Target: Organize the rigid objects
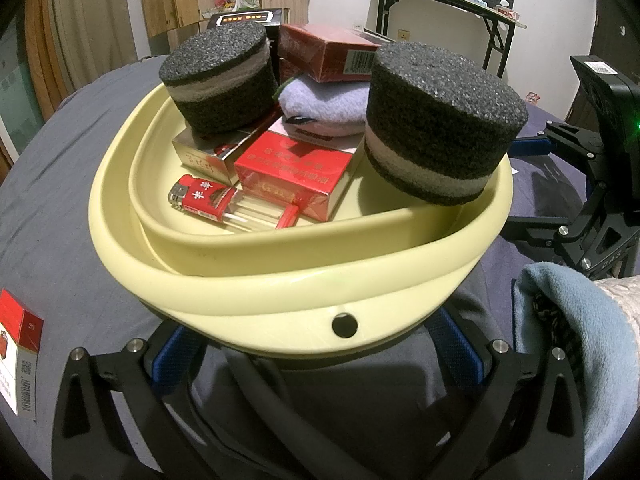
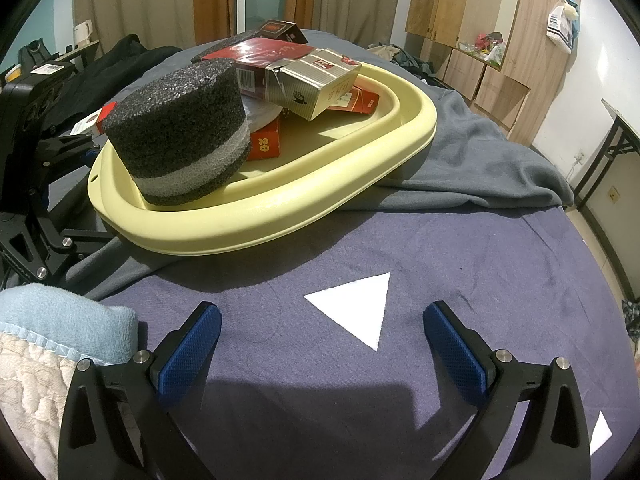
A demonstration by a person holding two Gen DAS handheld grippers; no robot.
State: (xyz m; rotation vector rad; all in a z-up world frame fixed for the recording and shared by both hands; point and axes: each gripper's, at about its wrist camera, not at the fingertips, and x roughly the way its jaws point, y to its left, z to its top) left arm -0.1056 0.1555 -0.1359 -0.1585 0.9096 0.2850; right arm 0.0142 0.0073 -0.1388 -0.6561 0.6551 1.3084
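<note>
Wooden cupboards (image 2: 472, 36) backed a bed under a blue-grey sheet (image 2: 440, 248). On it sat a cream basin (image 1: 280, 308), its near rim lying between the left gripper (image 1: 316, 356)'s wide-spread fingers. Inside stood two dark foam cylinders, at ten (image 1: 220, 80) and three o'clock (image 1: 436, 120), around red cartons (image 1: 292, 172) and a lighter (image 1: 204, 196). The right gripper (image 2: 322, 340) hung wide open, empty, over a white triangle (image 2: 356, 304).
</note>
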